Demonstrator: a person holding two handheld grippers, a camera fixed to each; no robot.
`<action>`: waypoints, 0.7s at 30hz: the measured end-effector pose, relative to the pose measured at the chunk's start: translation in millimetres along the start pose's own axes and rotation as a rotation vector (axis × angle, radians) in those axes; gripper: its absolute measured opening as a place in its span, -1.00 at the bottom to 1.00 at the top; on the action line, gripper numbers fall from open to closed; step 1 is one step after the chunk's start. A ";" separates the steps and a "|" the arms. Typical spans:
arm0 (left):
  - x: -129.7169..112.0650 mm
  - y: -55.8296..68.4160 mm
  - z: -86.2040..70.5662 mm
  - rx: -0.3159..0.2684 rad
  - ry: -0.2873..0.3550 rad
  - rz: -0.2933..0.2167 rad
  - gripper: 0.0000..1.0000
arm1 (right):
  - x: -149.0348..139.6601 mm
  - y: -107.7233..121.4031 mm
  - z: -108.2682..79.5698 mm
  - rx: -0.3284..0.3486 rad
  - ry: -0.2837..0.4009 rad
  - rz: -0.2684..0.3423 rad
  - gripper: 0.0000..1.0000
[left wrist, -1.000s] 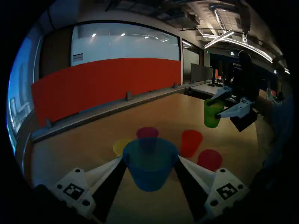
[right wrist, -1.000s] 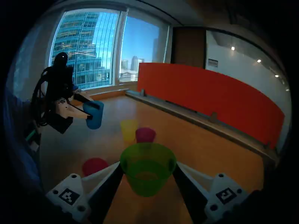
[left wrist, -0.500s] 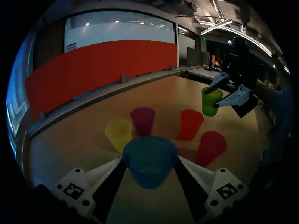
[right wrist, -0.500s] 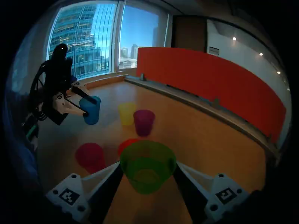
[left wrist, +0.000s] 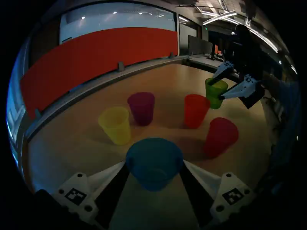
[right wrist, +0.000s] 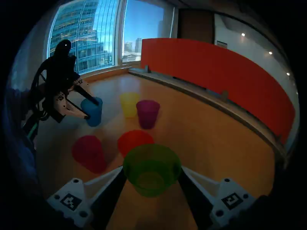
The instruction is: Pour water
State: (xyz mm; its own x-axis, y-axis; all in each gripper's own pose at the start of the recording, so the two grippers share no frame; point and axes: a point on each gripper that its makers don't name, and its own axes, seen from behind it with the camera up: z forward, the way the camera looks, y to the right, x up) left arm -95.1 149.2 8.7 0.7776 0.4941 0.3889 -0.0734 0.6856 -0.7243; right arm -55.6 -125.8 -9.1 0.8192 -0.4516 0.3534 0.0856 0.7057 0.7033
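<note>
Left gripper (left wrist: 154, 165) clenched on the blue cup (left wrist: 154, 161) in its jaws, right gripper (right wrist: 152, 171) likewise grasping the green cup (right wrist: 152, 166); a hasty tilt could spill water or knock the red cup (right wrist: 134, 140) just ahead

Blue cup (left wrist: 154, 163) between left tongs (left wrist: 154, 165), 4 cups (left wrist: 115, 124) beyond on wooden table (left wrist: 73, 153)
</note>
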 end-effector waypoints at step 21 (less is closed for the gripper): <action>-11.0 -1.4 13.8 -0.022 -0.021 -0.010 0.73 | -14.4 3.4 10.9 -0.004 -0.037 -0.004 0.81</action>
State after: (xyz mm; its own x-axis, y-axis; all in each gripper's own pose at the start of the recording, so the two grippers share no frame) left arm -112.2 150.1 13.3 0.7651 0.4986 0.4073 -0.0523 0.6787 -0.7326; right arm -73.3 -122.9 -5.1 0.7973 -0.4741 0.3735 0.0908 0.7060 0.7024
